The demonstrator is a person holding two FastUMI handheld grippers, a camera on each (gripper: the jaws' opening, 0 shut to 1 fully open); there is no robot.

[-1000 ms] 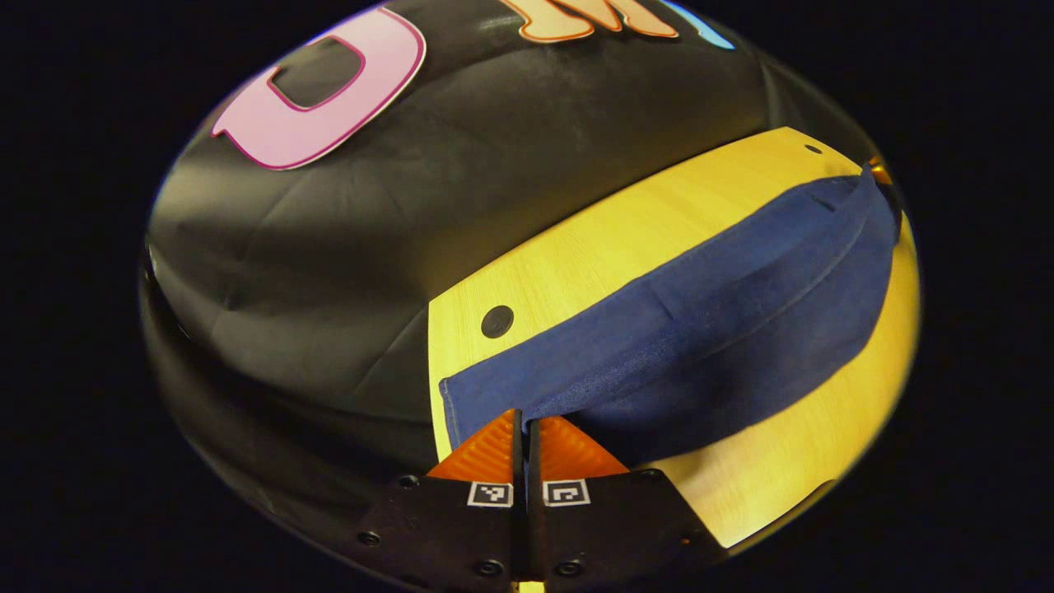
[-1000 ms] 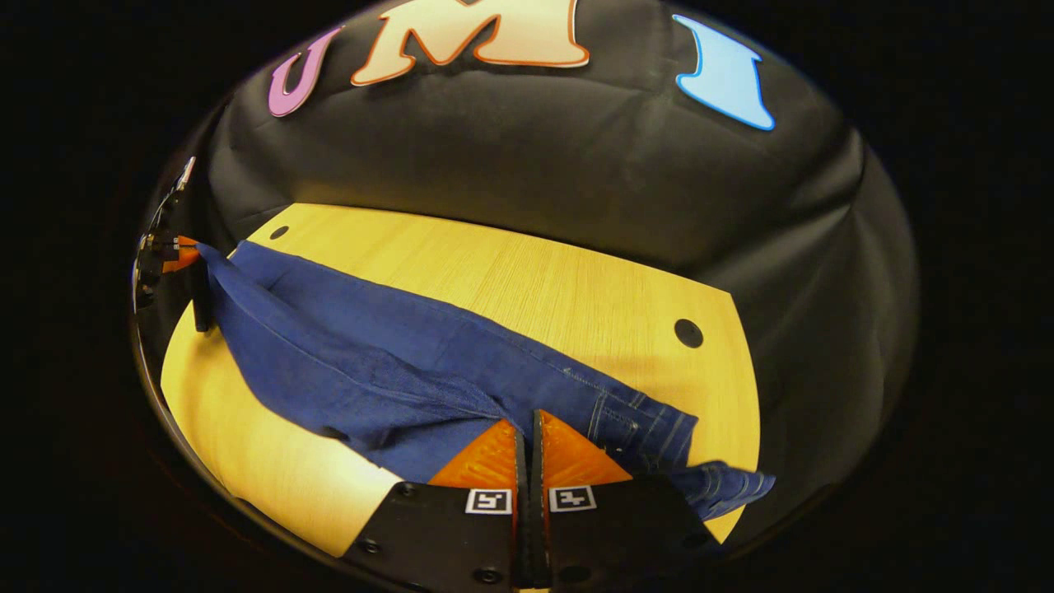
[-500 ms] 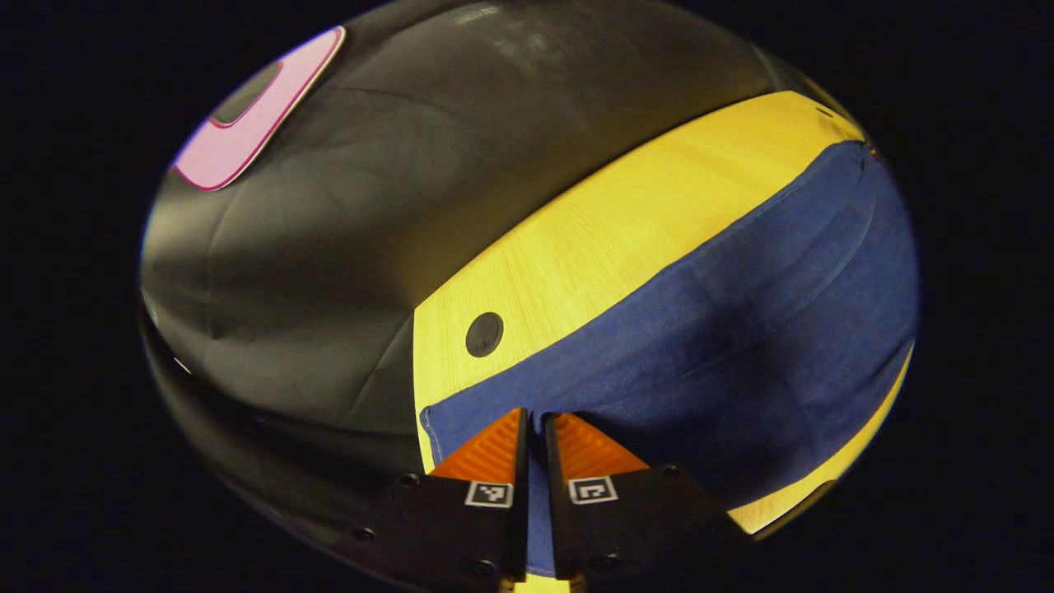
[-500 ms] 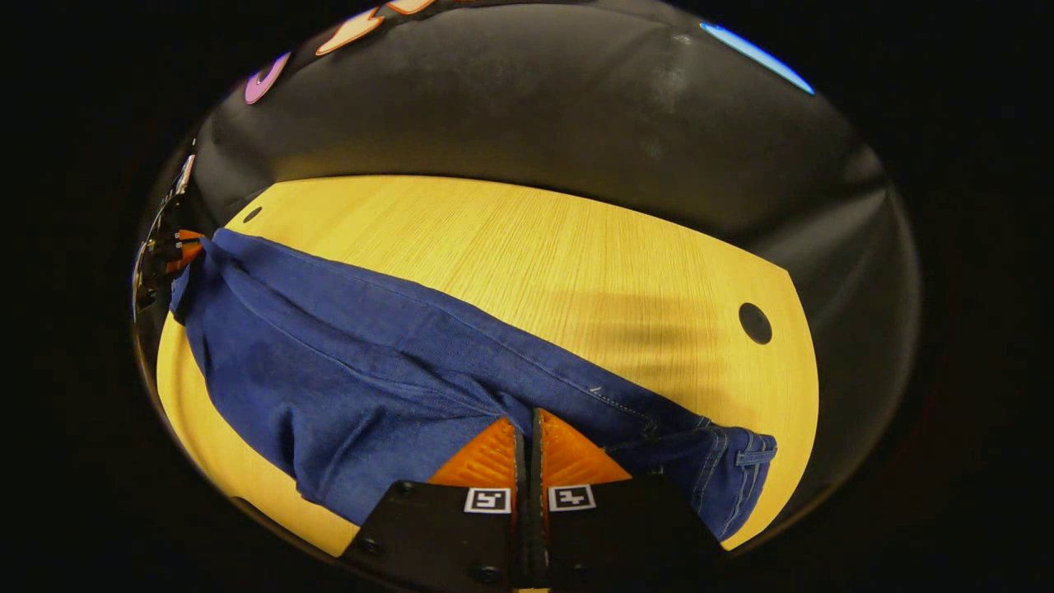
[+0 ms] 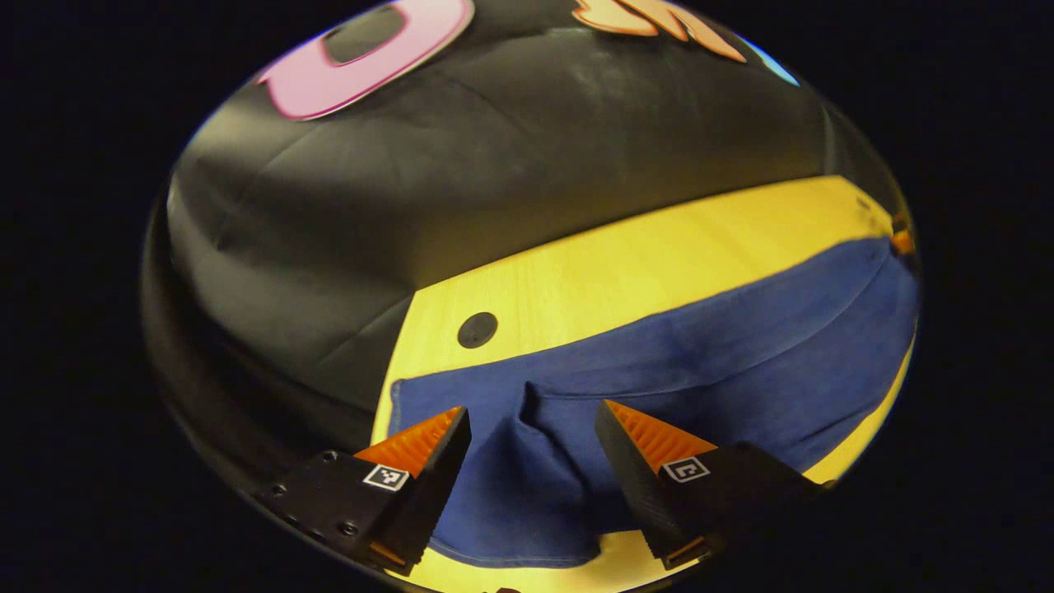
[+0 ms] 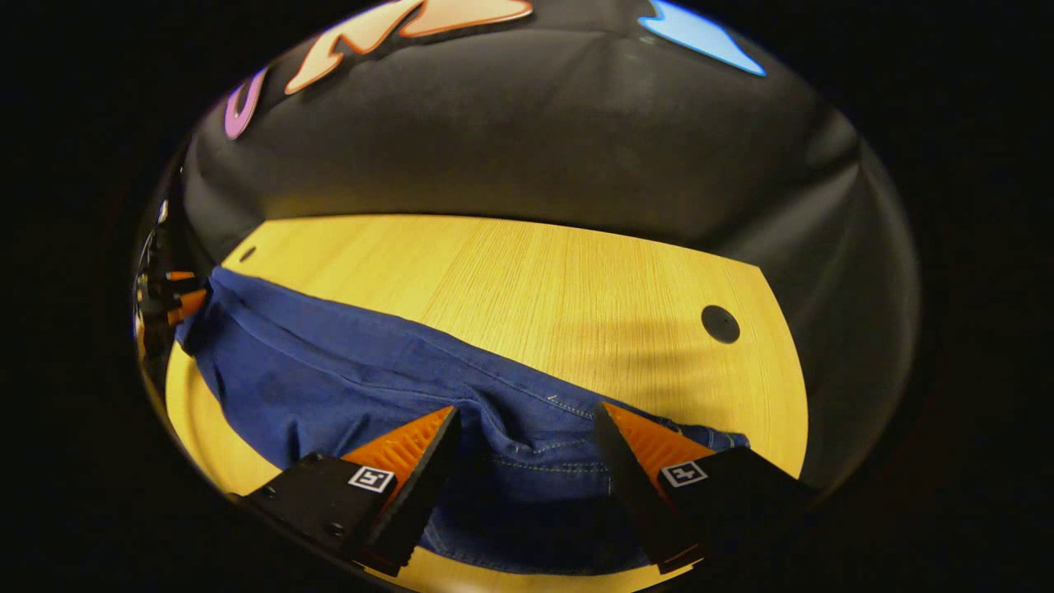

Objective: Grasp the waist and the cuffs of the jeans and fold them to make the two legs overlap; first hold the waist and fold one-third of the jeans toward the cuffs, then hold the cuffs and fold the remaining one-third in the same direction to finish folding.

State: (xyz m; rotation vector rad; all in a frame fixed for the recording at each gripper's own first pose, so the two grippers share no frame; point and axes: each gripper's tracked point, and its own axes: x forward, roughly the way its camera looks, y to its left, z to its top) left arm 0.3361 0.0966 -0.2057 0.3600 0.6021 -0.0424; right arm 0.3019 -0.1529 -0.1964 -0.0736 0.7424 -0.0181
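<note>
Black cloth wall, creased and faintly shiny, backs a pale yellow wooden table (image 6: pixel 527 272) with fine straight grain and a rounded corner. One dark round hole (image 6: pixel 720 324) sits in the wood at about 3 o'clock in the right gripper view; a similar hole (image 5: pixel 478 329) sits at 9 o'clock in the left gripper view.

Jeans (image 6: pixel 346 371) lie flat on the table, dark blue denim, stretched in a long band from 9 o'clock to 5 o'clock in the right gripper view. Pale stitching runs along a seam near the waist end, which lies between the fingers there. In the left gripper view the cloth (image 5: pixel 700 362) runs from 6 o'clock out to 3 o'clock, with one soft upright ridge puckered between the fingers and a hemmed edge at the near end.

Left gripper (image 5: pixel 533 420): jaws wide apart, straddling the ridge, gripping nothing. Right gripper (image 6: pixel 525 420): jaws wide apart over the waist, gripping nothing. Finger pads (image 6: pixel 403 449) are ribbed.
</note>
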